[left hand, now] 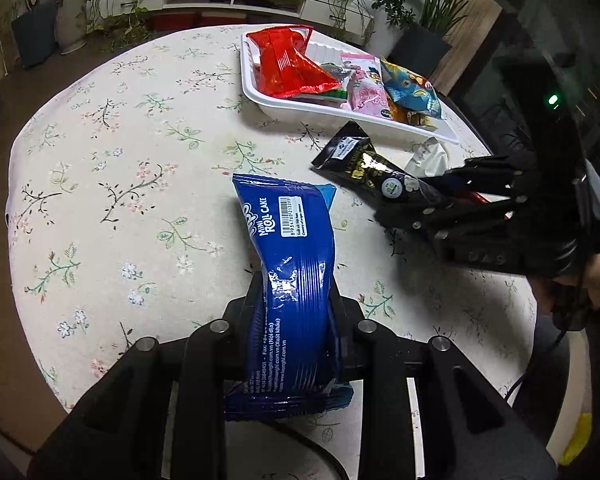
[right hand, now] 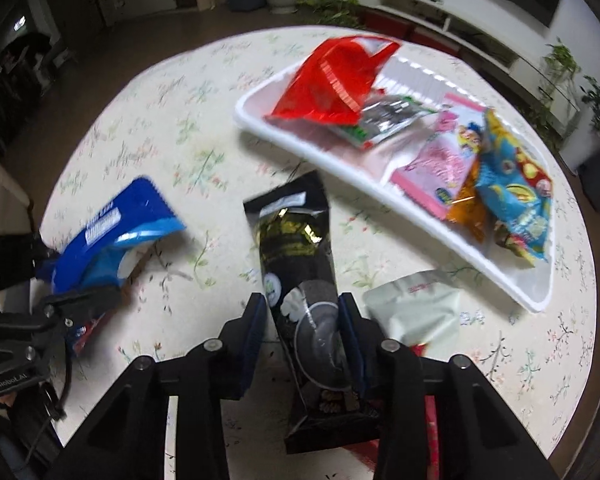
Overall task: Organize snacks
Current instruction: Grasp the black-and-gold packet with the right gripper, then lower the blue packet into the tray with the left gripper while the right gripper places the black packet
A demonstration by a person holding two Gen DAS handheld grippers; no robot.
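My left gripper [left hand: 296, 284] is shut on a blue mini roll cake packet [left hand: 292, 264] and holds it above the floral tablecloth. It also shows at the left of the right wrist view [right hand: 112, 232]. My right gripper [right hand: 302, 316] is shut on a black and gold snack packet [right hand: 296, 248], seen in the left wrist view [left hand: 364, 164] just in front of the white tray [left hand: 260, 96]. The tray [right hand: 268, 124] holds a red bag [right hand: 332, 80], a pink packet [right hand: 440, 164], a blue packet [right hand: 516, 204] and others.
A pale white pouch [right hand: 416, 304] lies on the table right of my right gripper, near the tray's front edge; it also shows in the left wrist view [left hand: 428, 156]. Something red lies under my right gripper. Potted plants and a low white shelf stand beyond the round table.
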